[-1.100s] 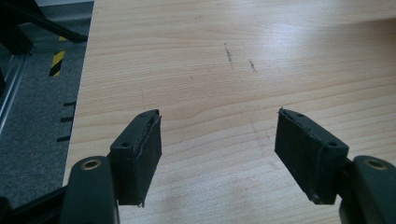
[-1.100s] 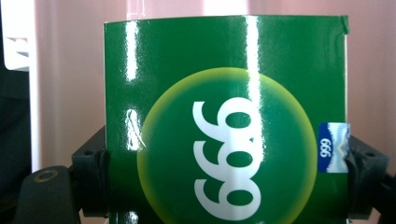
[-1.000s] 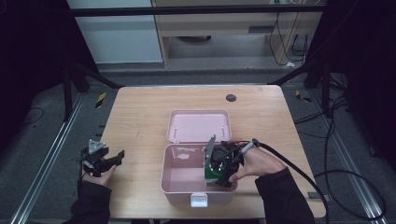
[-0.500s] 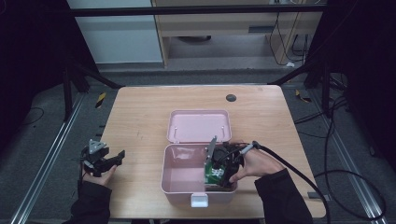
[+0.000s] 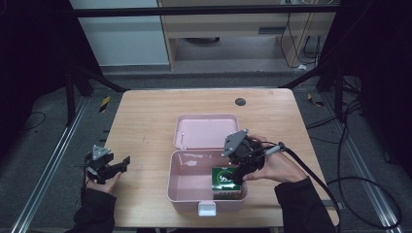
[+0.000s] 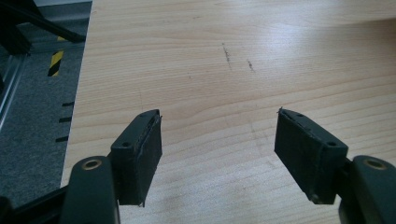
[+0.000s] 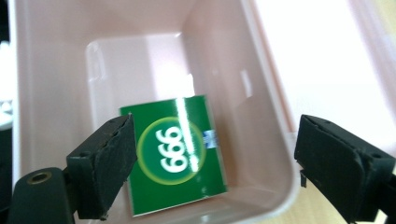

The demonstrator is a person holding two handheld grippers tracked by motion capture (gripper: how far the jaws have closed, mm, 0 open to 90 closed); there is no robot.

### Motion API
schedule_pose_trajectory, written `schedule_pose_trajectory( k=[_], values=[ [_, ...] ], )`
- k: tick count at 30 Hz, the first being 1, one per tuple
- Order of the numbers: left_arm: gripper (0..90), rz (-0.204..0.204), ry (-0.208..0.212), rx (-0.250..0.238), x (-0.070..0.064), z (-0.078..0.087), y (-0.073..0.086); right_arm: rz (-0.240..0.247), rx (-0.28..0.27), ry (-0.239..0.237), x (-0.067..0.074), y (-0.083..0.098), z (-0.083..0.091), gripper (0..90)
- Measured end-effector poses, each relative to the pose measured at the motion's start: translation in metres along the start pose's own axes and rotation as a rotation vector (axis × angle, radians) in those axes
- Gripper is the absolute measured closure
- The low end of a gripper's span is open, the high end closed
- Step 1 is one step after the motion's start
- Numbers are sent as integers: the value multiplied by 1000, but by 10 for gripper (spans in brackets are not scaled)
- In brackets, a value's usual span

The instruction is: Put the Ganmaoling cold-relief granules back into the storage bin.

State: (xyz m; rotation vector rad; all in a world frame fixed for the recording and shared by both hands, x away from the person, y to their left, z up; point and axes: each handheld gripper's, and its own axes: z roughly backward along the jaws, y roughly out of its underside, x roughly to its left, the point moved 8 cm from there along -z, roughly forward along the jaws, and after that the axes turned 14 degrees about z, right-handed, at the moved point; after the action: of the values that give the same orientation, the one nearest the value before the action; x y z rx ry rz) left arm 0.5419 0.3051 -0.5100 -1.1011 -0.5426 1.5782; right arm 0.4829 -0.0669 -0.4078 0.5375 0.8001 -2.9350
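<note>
My right gripper (image 5: 236,171) hangs over the open pink plastic box (image 5: 180,188), jaws spread wide and holding nothing. Below them a green glossy pack (image 7: 175,153) marked 666 lies flat on the box floor, against the wall by the right-hand corner. The hinged lid (image 5: 206,131) lies back flat on the pale wooden table (image 5: 145,116). My left gripper (image 5: 108,166) sits near the table's left edge, jaws wide apart over bare, faintly scratched wood. A small dark round disc (image 5: 240,102) sits near the far edge.
</note>
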Motion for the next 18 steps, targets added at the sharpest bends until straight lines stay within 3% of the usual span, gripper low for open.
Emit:
schedule_pose_trajectory(
  k=[5,6,7,9,13,16,17,18],
  values=[
    [320,1,1,2,0,0,0,-25,-42,98,-8,-1,14,113],
    [320,1,1,2,0,0,0,-25,-42,98,-8,-1,14,113],
    [320,0,1,2,0,0,0,-51,-69,154,-13,0,21,112],
    [321,0,2,1,0,0,0,-89,-117,193,-17,1,27,118],
    [321,1,2,0,0,0,0,-159,-154,274,-23,11,39,104],
    [321,2,2,0,0,0,0,-193,-180,295,-24,16,44,97],
    [321,2,3,1,-1,0,0,-247,-214,339,-26,24,51,90],
    [321,0,3,1,-1,0,0,-265,-218,347,-27,27,52,87]
  ],
)
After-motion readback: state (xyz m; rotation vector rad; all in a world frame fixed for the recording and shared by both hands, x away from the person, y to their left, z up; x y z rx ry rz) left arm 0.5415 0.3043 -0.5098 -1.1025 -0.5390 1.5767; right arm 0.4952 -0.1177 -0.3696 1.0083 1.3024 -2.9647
